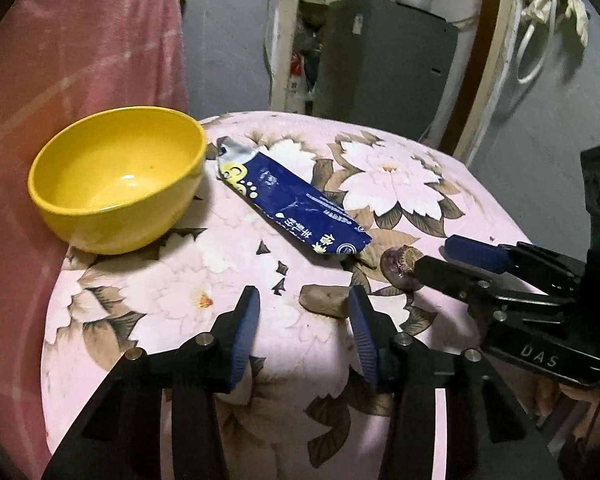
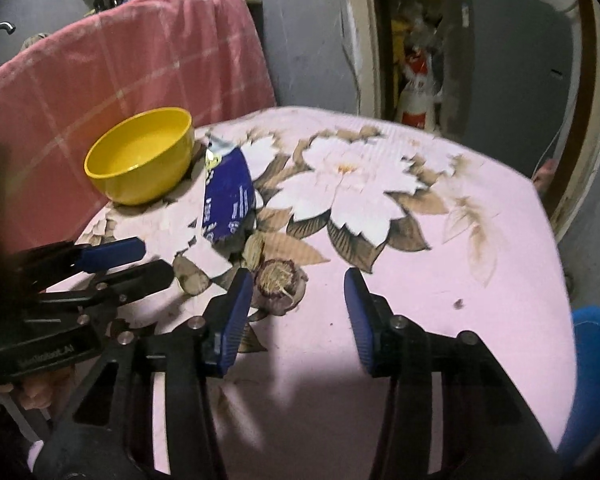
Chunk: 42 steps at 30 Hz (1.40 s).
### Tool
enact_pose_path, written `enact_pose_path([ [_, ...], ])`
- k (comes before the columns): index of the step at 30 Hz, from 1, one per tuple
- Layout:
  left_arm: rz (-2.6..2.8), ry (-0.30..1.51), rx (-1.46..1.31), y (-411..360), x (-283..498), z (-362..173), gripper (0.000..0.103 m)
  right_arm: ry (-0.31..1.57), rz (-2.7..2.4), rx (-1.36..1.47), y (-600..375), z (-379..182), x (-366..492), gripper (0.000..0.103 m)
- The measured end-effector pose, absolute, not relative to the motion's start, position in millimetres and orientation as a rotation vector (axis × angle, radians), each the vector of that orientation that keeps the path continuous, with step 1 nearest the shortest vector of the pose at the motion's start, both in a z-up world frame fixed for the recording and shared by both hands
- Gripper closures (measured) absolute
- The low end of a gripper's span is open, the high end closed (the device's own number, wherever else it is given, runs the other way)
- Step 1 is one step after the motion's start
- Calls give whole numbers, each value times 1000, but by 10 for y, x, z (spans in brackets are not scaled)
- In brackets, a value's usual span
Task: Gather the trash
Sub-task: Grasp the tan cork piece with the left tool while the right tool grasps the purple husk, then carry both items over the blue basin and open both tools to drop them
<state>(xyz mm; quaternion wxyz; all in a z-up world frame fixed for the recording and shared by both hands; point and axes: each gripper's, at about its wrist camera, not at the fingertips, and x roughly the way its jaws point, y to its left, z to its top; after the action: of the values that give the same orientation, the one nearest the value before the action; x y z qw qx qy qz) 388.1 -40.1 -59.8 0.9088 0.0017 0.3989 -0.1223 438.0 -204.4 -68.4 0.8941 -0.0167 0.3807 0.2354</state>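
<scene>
A blue snack wrapper (image 1: 292, 202) lies on the pink floral tablecloth (image 1: 148, 292), beside a yellow bowl (image 1: 116, 176) that looks bare inside. A brown peel scrap (image 1: 324, 300) lies just ahead of my open left gripper (image 1: 304, 308). A round purplish husk (image 1: 398, 268) lies to its right, close to my open right gripper (image 1: 436, 254). In the right wrist view the husk (image 2: 278, 286) sits by the left finger of my right gripper (image 2: 296, 292), the wrapper (image 2: 228, 200) and bowl (image 2: 140, 156) lie beyond, and the left gripper (image 2: 152, 260) stands open at left.
A pink plaid cloth (image 1: 80, 48) hangs behind the bowl. A grey cabinet (image 1: 384, 64) and a wooden doorframe (image 1: 284, 36) stand behind the table. A blue bin (image 2: 596, 380) sits below the table's right edge. Another small peel (image 2: 254, 250) lies by the wrapper.
</scene>
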Motion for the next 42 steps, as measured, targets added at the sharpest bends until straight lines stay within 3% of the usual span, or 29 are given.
enact_pose_path([
  [9,-279,879,47,-493,4028,-723,67,851,524,-38,-1980,-748,4508,33],
  [13,-290,879,39,-487,4028,-725,77,861,533,-46,-1967,-754,4520,44],
  [15,-292,879,32,-488,4028,-720,77,866,548,-51,-1943,-761,4527,50],
  [22,-300,845,-22,-449,3928,-597,77,826,543,-55,-1964,-711,4445,52],
  [32,-330,569,-113,-614,3536,-2,77,484,450,43,-2480,-73,3846,52],
  [42,-454,300,-129,-1278,3187,657,77,202,247,75,-3197,632,3234,51],
])
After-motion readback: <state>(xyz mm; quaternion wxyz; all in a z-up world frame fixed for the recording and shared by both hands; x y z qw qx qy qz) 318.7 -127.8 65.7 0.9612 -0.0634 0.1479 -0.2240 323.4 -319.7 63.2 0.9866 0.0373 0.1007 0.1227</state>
